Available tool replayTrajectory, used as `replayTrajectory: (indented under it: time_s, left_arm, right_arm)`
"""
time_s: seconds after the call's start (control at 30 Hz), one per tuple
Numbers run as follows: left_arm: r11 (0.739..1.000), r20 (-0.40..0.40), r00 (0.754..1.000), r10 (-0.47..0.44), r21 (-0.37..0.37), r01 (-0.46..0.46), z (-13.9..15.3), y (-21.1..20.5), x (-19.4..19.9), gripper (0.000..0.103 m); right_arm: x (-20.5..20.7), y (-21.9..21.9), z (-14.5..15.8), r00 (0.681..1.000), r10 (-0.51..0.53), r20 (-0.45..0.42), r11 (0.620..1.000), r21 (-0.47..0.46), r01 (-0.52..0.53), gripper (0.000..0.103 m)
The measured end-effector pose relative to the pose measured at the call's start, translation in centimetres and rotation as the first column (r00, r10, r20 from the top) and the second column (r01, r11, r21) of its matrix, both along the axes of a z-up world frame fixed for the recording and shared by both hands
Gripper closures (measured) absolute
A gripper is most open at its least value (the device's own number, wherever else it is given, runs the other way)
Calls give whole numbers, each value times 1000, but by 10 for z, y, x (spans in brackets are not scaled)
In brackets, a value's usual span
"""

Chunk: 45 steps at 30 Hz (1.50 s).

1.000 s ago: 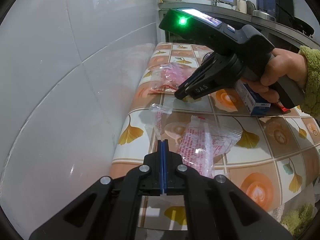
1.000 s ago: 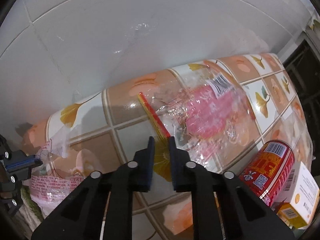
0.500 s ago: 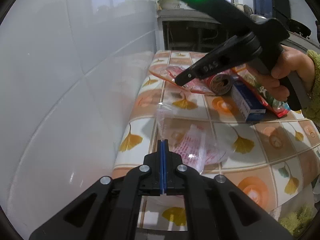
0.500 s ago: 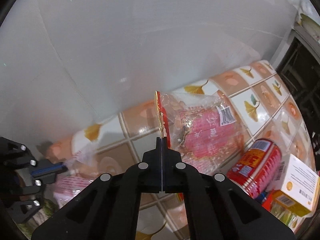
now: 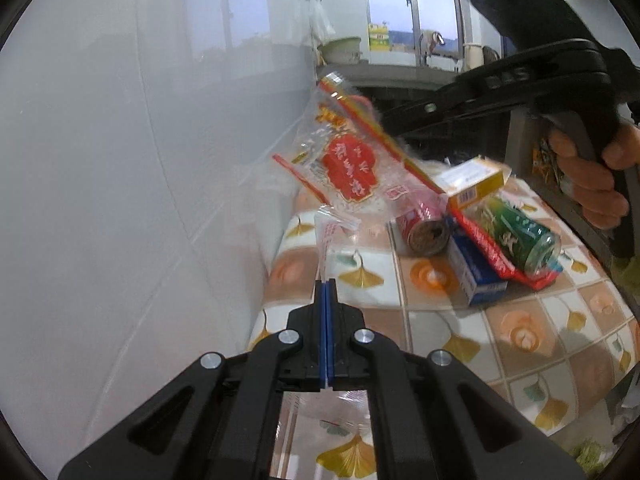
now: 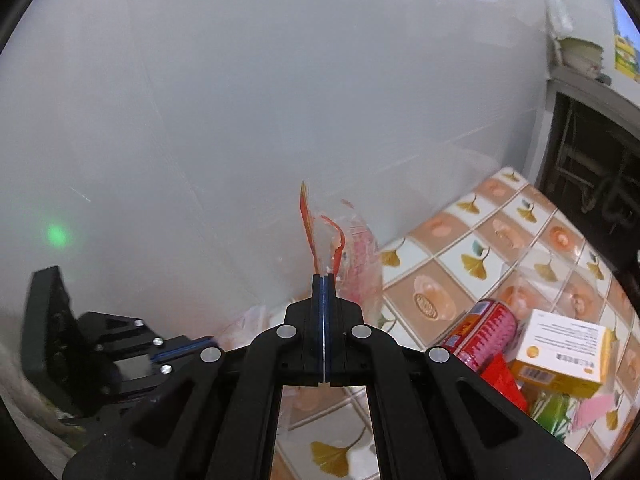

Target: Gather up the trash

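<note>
My left gripper [image 5: 326, 282] is shut on a small clear plastic wrapper [image 5: 329, 232] with red print, held above the table edge. My right gripper [image 6: 323, 277] is shut on the red-edged rim of a clear snack bag [image 6: 352, 256] with red print and holds it in the air. The same bag [image 5: 348, 168] hangs in the left wrist view, under the right gripper's black body [image 5: 520, 92]. The left gripper also shows low left in the right wrist view [image 6: 184, 350].
On the ginkgo-patterned tablecloth [image 5: 500, 332] lie a red can [image 5: 424, 222], a green bottle [image 5: 516, 232] on a red wrapper, a blue box [image 5: 474, 268] and a yellow-white box [image 5: 474, 184]. A white tiled wall [image 5: 140, 160] runs along the left. A dark shelf stands behind.
My right gripper shut on the red-print bag and lifted it off the table. My left gripper rose with its small wrapper, and both moved up and back.
</note>
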<state>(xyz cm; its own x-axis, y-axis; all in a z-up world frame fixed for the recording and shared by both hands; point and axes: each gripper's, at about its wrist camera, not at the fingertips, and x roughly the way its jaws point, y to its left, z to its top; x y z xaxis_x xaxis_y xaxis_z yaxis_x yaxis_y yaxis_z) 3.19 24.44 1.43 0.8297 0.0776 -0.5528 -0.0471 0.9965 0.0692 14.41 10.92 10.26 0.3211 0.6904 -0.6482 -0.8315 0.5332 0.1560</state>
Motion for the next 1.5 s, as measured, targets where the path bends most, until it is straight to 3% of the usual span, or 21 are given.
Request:
replayTrajectory:
  time_s: [0.5,0.7,0.87,1.03,1.13,1.23,1.5]
  left_arm:
    - [997,152,985,-82,27,79,64,-32,-7,103]
    - [987,196,968,-159,27,157,85,-54,-5,103]
    - [964,231,939,-255,-16,266,109,-69,1,103]
    - [917,262,885,-384,-2,399,137,-104,10,103]
    - [876,274,841,-467,13,482,150,-133,18,103]
    - [821,282,784,-552,19,571,160,-167,25,103]
    - [673,254,649,-717,10,739,166,-264,42,103]
  right_arm:
    - [-21,-101,49,990,-126,60,975,193,112,103]
    - [-39,-150,60,975,-210,67,952,242,188,103]
    - [-52,-189,60,952,-297,72,924,274,268,103]
    - [-74,-236,63,915,-396,74,880,317,355,103]
    - [-93,-269,62,880,-470,69,842,335,423,103]
    - [-109,-296,59,848,-526,60,810,340,478,103]
    - [-146,-372,41,722,-691,20,685,337,646,103]
